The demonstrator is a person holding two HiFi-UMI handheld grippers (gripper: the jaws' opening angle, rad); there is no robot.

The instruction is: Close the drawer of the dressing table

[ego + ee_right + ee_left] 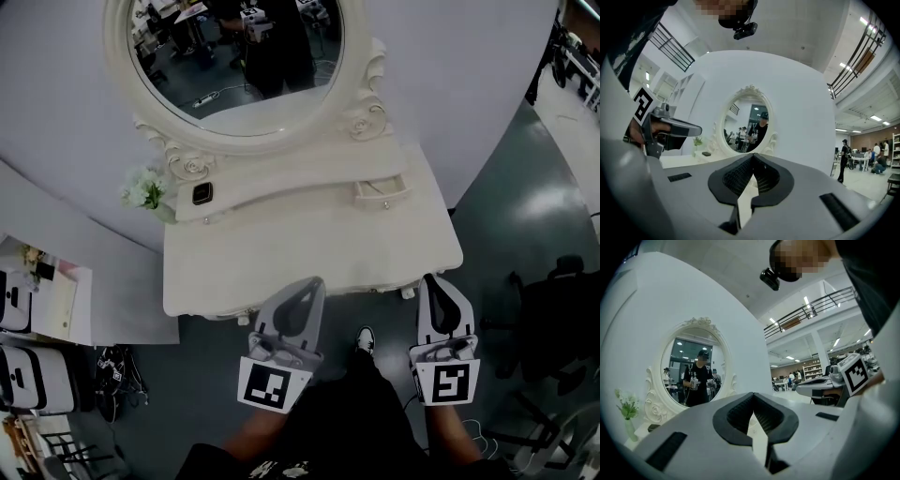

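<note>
A grey floor and a curved white backdrop surround the cream dressing table. Its smooth top carries an oval mirror in a carved, scrolled frame. A small drawer juts out of the raised shelf towards the table's 2 o'clock corner. It lies at 1 o'clock from the left gripper and 11 o'clock from the right gripper, well apart from the 2. Both pairs of ribbed black jaws are pressed together, with nothing between them. White flowers stand at the table's 10 o'clock edge.
</note>
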